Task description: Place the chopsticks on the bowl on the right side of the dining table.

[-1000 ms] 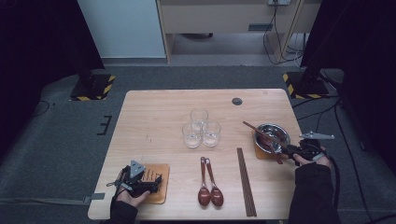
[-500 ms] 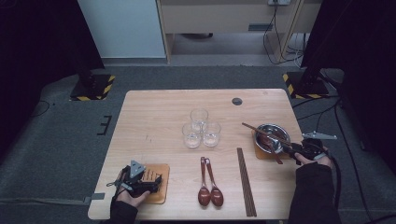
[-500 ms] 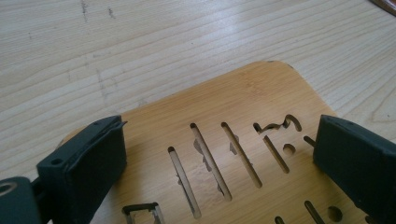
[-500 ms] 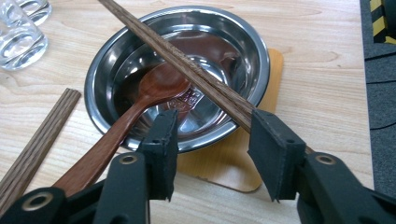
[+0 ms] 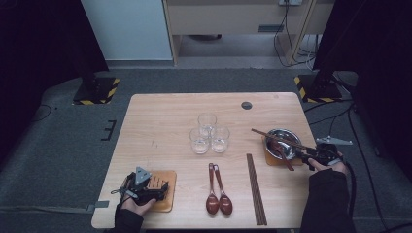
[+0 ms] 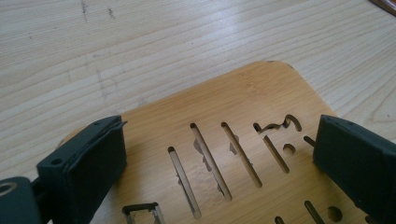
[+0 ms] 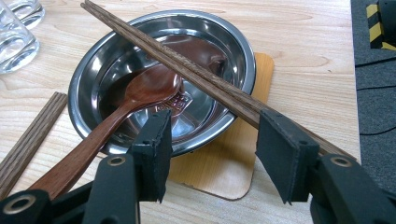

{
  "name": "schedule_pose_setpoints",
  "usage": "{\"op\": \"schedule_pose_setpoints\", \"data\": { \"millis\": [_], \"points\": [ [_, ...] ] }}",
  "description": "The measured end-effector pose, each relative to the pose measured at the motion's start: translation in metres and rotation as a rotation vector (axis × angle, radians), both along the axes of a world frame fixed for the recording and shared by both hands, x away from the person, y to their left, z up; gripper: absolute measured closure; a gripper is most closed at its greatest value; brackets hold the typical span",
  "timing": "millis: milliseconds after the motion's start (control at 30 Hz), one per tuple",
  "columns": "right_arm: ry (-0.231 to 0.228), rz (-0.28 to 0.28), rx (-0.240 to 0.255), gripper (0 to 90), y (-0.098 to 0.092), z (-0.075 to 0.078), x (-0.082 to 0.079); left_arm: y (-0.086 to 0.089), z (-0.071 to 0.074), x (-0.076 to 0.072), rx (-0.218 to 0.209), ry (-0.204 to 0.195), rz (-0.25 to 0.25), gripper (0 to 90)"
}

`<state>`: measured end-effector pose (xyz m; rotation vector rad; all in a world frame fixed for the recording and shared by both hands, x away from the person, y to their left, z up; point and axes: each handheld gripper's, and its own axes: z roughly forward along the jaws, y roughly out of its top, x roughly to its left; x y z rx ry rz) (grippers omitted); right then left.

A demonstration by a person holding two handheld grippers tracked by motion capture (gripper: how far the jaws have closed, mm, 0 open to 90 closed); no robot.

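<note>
In the high view the right gripper (image 5: 305,156) is at the right edge of the table (image 5: 160,121), a little below the middle of the frame, and it points left toward the steel bowl (image 5: 272,136) that stands on a wooden coaster (image 5: 270,159). Its jaws have just been opening and now stand well apart, with nothing pressed between the pads. In the right gripper view the pair of chopsticks (image 7: 187,67) lies across the rim of the bowl, running from the upper left of the frame down to the lower right, where its near end passes behind the right jaw; I cannot tell if it touches that jaw. A brown wooden spoon (image 7: 140,93) rests with its head inside the bowl and its handle comes down to the lower left, beside the left jaw. The left gripper (image 5: 154,190) is in the lower left of the high view, over a second, slotted coaster (image 6: 233,154). In the left gripper view its jaws stand wide at both sides of the frame above this coaster, without clamping it.
</note>
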<state>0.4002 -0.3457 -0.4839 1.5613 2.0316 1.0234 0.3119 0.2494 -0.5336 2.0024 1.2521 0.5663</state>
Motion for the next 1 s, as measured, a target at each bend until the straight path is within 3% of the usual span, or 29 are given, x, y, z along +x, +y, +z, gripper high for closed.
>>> {"op": "schedule_pose_setpoints", "data": {
  "millis": [200,400,1000],
  "points": [
    [-0.022,0.013,0.029,47.3,0.004,0.009,-0.002,0.0,0.0,0.0,0.0,0.0,0.0,1.7],
    [-0.073,0.048,0.055,51.2,0.013,0.019,0.0,0.0,0.0,0.0,0.0,0.0,0.0,1.7],
    [-0.105,0.107,0.073,50.6,0.033,0.024,0.021,0.0,0.0,0.0,0.0,0.0,0.0,1.7]
  ]
}}
